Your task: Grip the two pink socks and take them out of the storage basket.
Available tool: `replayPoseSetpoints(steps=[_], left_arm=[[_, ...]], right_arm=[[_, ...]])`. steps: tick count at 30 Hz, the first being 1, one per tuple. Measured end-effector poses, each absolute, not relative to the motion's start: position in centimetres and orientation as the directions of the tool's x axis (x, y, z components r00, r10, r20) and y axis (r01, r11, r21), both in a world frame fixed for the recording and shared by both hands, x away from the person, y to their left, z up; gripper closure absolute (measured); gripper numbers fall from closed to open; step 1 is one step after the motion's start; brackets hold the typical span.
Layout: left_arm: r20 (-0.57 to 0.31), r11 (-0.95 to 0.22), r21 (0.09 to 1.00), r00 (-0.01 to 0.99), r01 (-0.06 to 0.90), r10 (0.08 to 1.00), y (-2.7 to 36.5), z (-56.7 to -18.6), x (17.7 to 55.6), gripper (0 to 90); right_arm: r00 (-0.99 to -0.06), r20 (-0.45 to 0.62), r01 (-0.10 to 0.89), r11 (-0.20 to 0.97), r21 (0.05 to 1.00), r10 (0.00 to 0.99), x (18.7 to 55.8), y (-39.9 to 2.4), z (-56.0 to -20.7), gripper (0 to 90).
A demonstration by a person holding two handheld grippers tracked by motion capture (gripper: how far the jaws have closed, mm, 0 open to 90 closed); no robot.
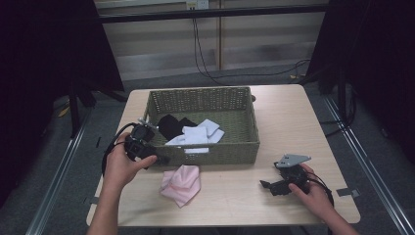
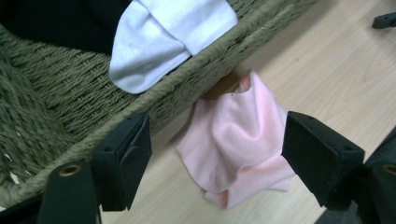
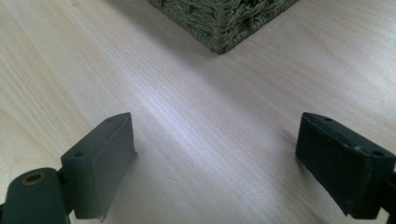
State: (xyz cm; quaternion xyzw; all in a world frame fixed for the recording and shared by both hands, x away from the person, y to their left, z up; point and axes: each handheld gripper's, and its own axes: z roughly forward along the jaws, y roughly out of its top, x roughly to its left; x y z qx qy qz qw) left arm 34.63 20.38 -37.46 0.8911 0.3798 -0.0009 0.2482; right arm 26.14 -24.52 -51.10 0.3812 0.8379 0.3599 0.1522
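Observation:
A crumpled pink cloth (image 1: 181,183) (image 2: 238,140) lies on the wooden table just in front of a green woven basket (image 1: 222,152) (image 2: 60,88). Inside the basket are white cloths (image 1: 198,133) (image 2: 163,32) and a black cloth (image 1: 171,125) (image 2: 60,23). My left gripper (image 1: 159,157) (image 2: 217,135) hovers at the basket's front left corner, open, with the pink cloth lying below and between its jaws, untouched. My right gripper (image 1: 266,186) (image 3: 215,140) rests open low over bare table at the front right, pointing toward the basket's corner (image 3: 219,28), nothing between its pads.
The basket fills the middle and back of the table (image 1: 293,122). Bare wood lies to its right and along the front edge. Black curtains and a metal frame stand at both sides, and cables run across the floor behind.

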Motion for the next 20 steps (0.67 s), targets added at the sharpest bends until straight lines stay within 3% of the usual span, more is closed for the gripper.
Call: replayPoseSetpoints(steps=[20], left_arm=[[-0.117,-0.556,0.499,0.688,0.664,0.716,22.5,-43.9,32.7,21.9]], right_arm=[[-0.663,0.019,0.529,0.451,0.719,0.748,26.1,-24.5,-51.1,11.4]])
